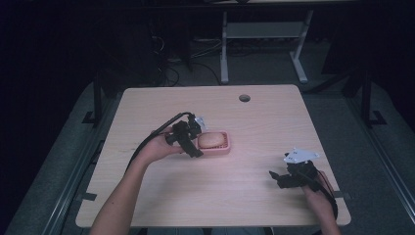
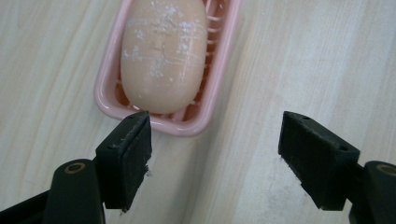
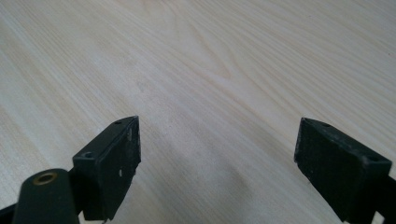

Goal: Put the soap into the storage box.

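The soap [image 1: 211,140] lies in the pink dish [image 1: 226,148] near the middle of the table [image 1: 254,112], and the left gripper [image 1: 192,139] sits just beside the dish's left end. Its jaws stand wide apart with nothing between them, so no grip has been made; judging by this, the work is at its approach stage, and closing on the soap or dish, and whatever follows, is all left to do. The right gripper [image 1: 284,177] rests well apart near the table's right front edge, jaws likewise spread wide and empty, apparently idle. The high view gives the layout: both hands, the dish's place on the table, the gap between the grippers. The left gripper view adds what that view cannot resolve: the soap [image 2: 163,51] is pale, oval and flecked with white, the dish [image 2: 106,84] has ribs under it, and the one jaw overlaps the dish's near rim in the picture while the other stands over bare wood, so the gripper [image 2: 215,149] is off-centre to the dish. The right gripper view shows its gripper [image 3: 217,163] over plain wood grain.
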`<state>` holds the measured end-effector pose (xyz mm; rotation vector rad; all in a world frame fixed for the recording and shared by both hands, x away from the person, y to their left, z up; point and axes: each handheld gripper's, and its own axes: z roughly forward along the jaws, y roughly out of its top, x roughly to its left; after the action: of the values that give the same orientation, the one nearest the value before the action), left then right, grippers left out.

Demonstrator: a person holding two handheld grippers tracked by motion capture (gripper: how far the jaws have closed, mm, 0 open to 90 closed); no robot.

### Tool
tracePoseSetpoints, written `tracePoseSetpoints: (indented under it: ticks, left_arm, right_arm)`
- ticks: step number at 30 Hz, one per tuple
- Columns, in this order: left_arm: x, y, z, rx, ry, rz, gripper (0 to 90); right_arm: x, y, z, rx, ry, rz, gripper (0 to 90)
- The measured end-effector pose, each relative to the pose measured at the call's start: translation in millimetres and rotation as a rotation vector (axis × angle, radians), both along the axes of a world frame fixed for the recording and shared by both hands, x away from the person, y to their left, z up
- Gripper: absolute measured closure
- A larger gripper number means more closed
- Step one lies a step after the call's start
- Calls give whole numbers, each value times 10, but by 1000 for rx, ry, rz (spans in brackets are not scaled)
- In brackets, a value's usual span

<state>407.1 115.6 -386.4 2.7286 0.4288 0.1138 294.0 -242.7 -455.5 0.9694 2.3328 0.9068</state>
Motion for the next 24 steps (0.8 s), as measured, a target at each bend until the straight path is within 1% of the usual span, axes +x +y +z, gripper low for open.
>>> tracePoseSetpoints:
  ticks: [3, 7, 8, 10, 14, 17, 19, 22, 24]
  left_arm:
    - [-40, 13, -23, -5, 3, 0, 254]
    - [-79, 29, -56, 0, -1, -4, 254]
    - [-86, 32, -62, 6, 7, -2, 253]
    - [-103, 39, -64, 19, 4, -9, 248]
    - [-157, 71, -51, 0, -4, -6, 248]
    - [-185, 101, -63, 2, -5, -8, 248]
    - [-203, 119, -76, -3, 0, -5, 248]
    - [-221, 129, -107, 11, 11, -10, 243]
    - [-234, 144, -128, 9, 14, -7, 243]
  right_arm:
    - [0, -3, -1, 0, 4, -4, 140]
    - [0, -8, -3, 1, 4, -8, 139]
    - [0, -10, -3, 0, 3, -9, 139]
    - [-2, -9, -2, 0, 3, -11, 139]
    - [2, -1, -6, -1, 6, -11, 139]
    - [6, 5, -9, -4, 6, -11, 139]
    - [5, 9, -9, -5, 7, -13, 139]
    - [6, 11, -11, -6, 7, -13, 140]
    - [7, 13, -13, -6, 8, -14, 139]
